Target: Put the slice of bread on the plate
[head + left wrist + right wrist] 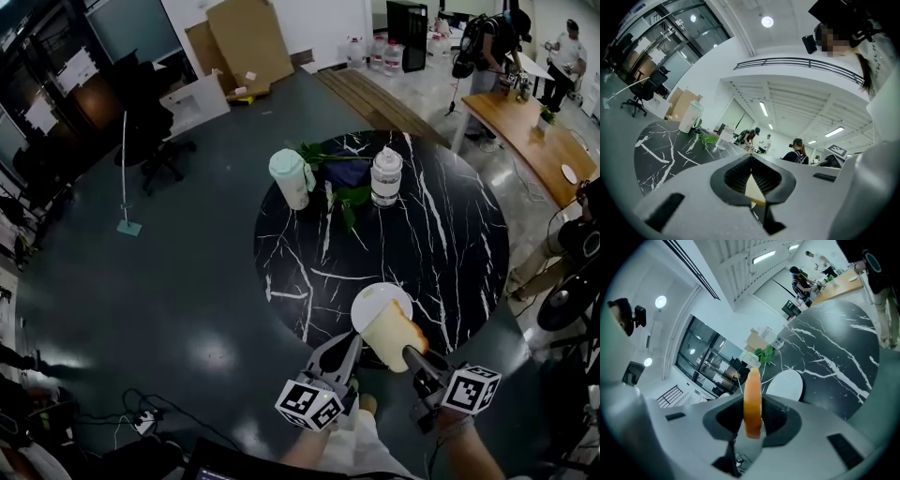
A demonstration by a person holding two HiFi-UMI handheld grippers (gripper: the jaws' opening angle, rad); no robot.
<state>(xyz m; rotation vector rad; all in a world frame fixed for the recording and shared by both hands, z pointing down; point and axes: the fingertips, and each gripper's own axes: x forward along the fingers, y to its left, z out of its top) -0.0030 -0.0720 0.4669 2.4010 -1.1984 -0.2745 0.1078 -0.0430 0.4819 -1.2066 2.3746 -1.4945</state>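
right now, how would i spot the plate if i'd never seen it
Find the round black marble table with white veins. At its near edge lies the plate, partly behind a held slice of bread. It is the only flat white disc; the cup and jar stand upright farther back.

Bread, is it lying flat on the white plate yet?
No, the slice of bread stands on edge, clamped in the right gripper, with the plate lying on the table beyond it.
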